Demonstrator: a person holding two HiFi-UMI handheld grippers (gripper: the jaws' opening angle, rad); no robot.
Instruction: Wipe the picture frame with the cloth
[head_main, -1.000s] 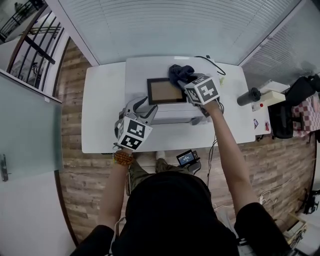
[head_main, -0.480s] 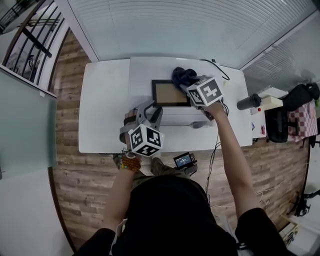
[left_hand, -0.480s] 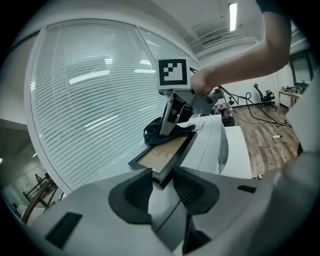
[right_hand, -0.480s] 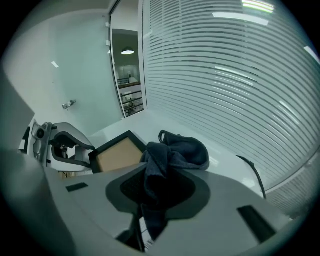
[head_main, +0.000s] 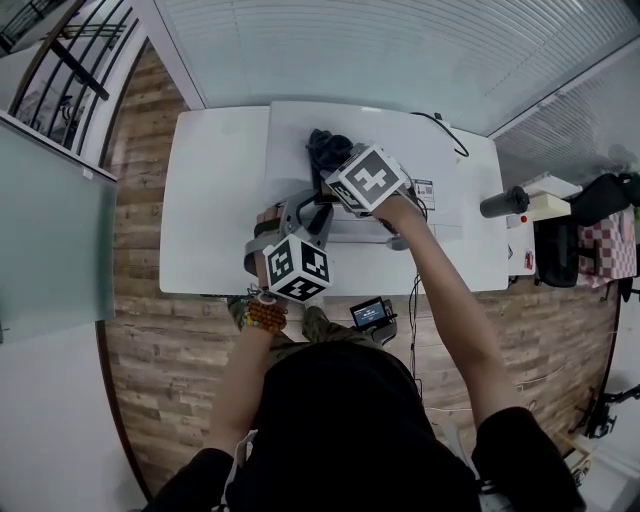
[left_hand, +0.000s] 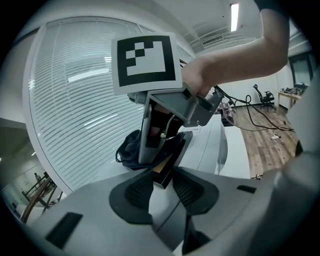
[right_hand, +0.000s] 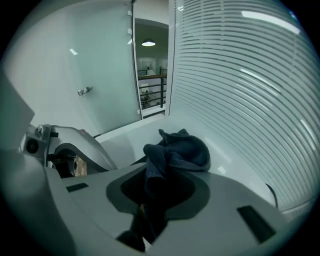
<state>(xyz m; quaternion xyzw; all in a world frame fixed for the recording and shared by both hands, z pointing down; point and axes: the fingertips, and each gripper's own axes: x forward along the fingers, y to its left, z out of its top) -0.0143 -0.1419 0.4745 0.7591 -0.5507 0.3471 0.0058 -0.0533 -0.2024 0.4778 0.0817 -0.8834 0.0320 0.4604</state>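
My left gripper (left_hand: 162, 192) has just been closing and now sits narrow, pads pinching a corner of the frame (left_hand: 172, 160), which stands tilted off the worktop (head_main: 215, 200) near its middle. My right gripper (right_hand: 157, 192) is clamped on the dark blue cloth (right_hand: 177, 150); the bunched cloth spills past the jaws toward 12 o'clock. From above, the cloth lies at 10 o'clock from the right gripper's cube and at 12 o'clock from the left gripper. The two grippers hide most of the frame there.
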